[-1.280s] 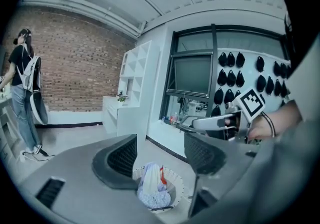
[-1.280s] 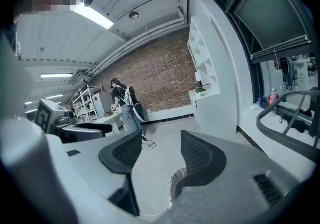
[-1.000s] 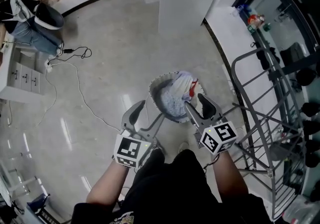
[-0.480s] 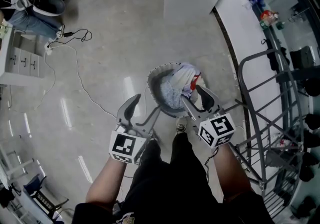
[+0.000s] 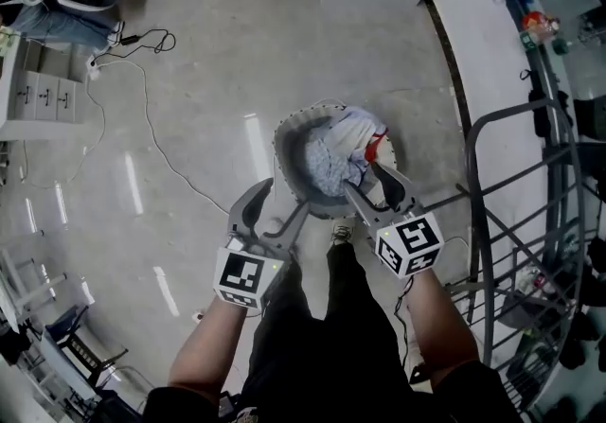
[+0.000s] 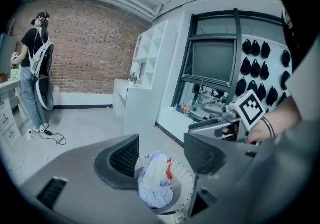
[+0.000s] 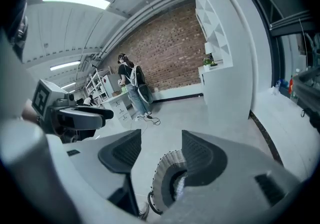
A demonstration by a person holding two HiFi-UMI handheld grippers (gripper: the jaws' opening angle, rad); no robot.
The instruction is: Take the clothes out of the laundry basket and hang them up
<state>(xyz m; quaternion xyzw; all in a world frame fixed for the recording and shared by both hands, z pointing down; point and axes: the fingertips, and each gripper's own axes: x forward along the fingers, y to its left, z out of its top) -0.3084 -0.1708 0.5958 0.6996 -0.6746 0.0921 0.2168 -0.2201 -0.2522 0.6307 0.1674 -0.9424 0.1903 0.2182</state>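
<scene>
**Two open grippers held near a basket of clothes**

Seen from the head view, a round pale basket [image 5: 281, 143] stands on a glossy grey floor [image 5: 199, 61], just ahead of the person's feet. The clothes [image 5: 333, 158] fill its right half. The left gripper [image 5: 284, 196] is just short of the near rim, jaws spread, nothing between them. The right gripper [image 5: 361, 177] overlaps the near rim, jaws also spread and empty; whether it touches the basket cannot be told.

Only the head view shows the grey metal rack [image 5: 478, 186] close on the right and a thin cable [image 5: 156, 151] trailing across the floor on the left.

The left gripper view looks between its two parted jaws down at the heap, with the right gripper at the frame's right edge. The right gripper view shows only the basket's ribbed wall and rim between its jaws; its right jaw covers most of the rest. Both gripper views show a person [image 6: 35, 67] standing far off by a brick wall [image 6: 85, 42].

From above, the heap's long axis runs from blue fabric at the lower left to white fabric and a red piece at the upper right. The basket's mouth faces up.
</scene>
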